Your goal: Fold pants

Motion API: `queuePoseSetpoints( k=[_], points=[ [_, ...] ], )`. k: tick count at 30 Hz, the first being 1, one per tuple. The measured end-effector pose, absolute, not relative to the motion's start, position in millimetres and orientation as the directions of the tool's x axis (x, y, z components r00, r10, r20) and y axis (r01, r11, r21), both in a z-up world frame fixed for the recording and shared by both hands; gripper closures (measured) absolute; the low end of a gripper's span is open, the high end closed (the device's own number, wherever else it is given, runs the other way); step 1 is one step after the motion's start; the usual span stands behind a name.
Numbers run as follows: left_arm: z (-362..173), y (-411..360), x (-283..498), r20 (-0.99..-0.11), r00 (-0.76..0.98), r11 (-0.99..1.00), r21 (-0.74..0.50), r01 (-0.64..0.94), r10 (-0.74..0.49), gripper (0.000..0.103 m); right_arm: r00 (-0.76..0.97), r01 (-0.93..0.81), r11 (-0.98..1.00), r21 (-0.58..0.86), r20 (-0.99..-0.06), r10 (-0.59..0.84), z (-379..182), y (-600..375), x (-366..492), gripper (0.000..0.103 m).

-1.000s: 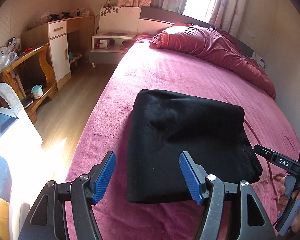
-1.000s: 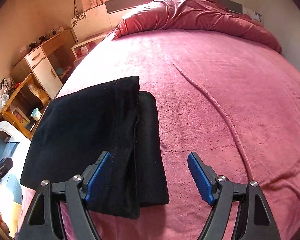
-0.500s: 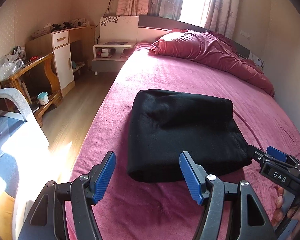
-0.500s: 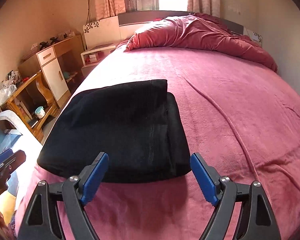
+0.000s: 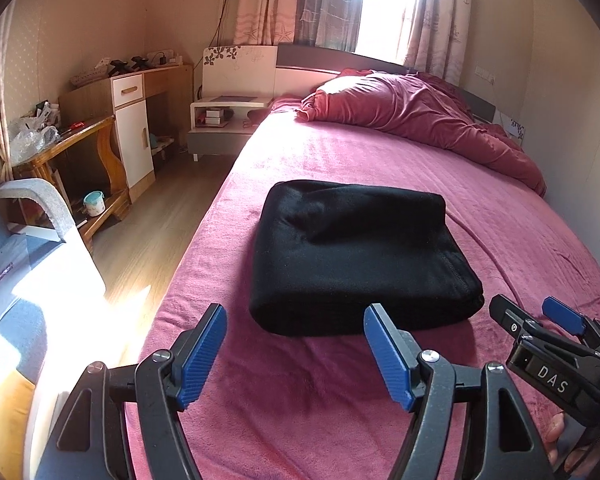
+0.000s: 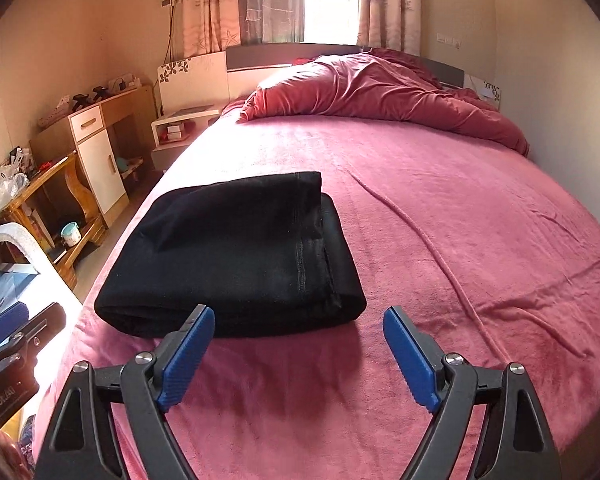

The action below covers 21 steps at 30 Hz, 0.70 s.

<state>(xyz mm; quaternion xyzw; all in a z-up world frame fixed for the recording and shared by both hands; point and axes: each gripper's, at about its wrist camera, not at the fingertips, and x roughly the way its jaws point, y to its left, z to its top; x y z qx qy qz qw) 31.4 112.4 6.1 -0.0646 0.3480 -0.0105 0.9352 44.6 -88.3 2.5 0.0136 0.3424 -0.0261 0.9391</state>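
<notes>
The black pants [image 5: 360, 256] lie folded into a thick rectangular bundle on the pink bed [image 5: 380, 160], close to its left edge. In the right wrist view the pants [image 6: 240, 252] show a stitched hem on top. My left gripper [image 5: 296, 316] hovers just short of the bundle's near edge, jaws opening, nothing between them. My right gripper [image 6: 298, 316] hangs before the bundle's near right corner, jaws opening too and bare. Each wrist view catches the other tool: the right gripper [image 5: 540, 320] at the lower right, the left gripper [image 6: 20, 336] at the lower left.
A crumpled red duvet [image 5: 420, 120] lies along the headboard. Left of the bed are wooden floor [image 5: 148, 248], a white nightstand [image 5: 224, 120], a desk with a white cabinet [image 5: 132, 132], a cluttered wooden side table [image 5: 76, 148] and a grey chair [image 5: 40, 204].
Both grippers have drawn back from the pants toward the bed's near edge and risen slightly, so the bundle now sits farther off. The jaws stand a bit wider. The pants have not moved.
</notes>
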Motion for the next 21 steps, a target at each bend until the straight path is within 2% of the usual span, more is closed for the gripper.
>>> queuePoseSetpoints(
  k=[3,10,21],
  points=[
    [11.3,112.8,27.5,-0.645,0.762,0.989,-0.142,-0.04,-0.062,0.029,0.786,0.064,0.998,0.001,-0.616,-0.05,15.3,-88.6,38.7,0.015],
    [21.0,108.5,18.8,-0.624,0.781,0.992,-0.088,-0.088,0.014,0.029,0.827,0.049,0.998,-0.032,-0.559,-0.058,32.0,-80.4,26.0,0.013],
    [23.9,106.3,13.8,-0.607,0.794,0.993,-0.08,-0.087,0.021,0.029,0.82,0.049,0.998,-0.03,-0.57,-0.057,29.5,-81.7,24.6,0.013]
  ],
)
